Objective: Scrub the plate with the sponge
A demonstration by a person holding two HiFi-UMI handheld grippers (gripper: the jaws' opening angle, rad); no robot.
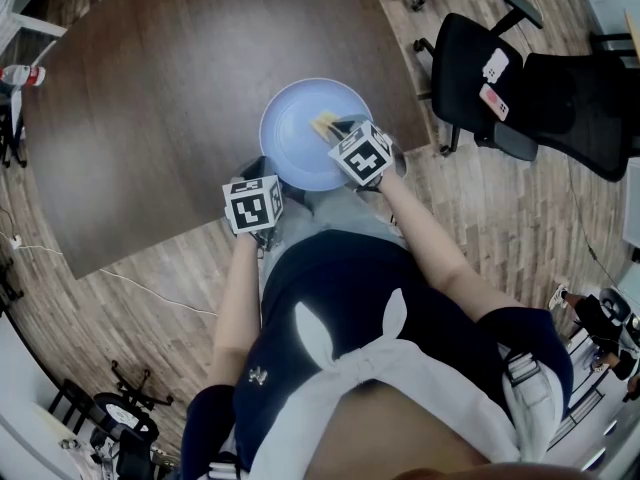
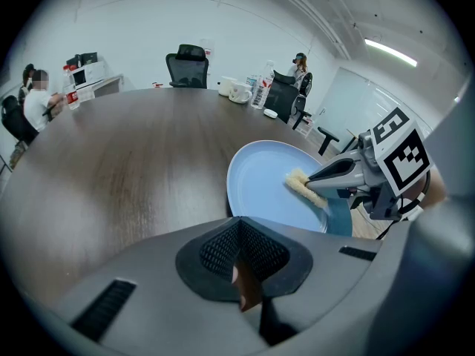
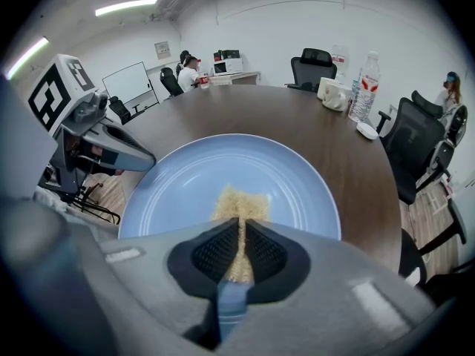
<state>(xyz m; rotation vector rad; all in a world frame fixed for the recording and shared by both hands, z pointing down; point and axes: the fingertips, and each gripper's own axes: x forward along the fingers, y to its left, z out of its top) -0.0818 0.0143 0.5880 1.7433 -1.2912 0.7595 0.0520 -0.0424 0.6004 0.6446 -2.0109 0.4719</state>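
Pinching the yellow sponge (image 3: 241, 202), the right hand-held gripper (image 3: 240, 225) presses it onto the blue plate's (image 3: 289, 176) middle to scrub, while the left hand-held gripper (image 2: 239, 225), jaws together and empty, waits beside the rim.

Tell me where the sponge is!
In the right gripper view the sponge is pinched in the right gripper, over the middle of the blue plate at the table's near edge.

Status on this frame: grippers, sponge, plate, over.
Left gripper shut, beside the plate rim. Right gripper shut on sponge, sponge down on plate. Nothing else on plate.
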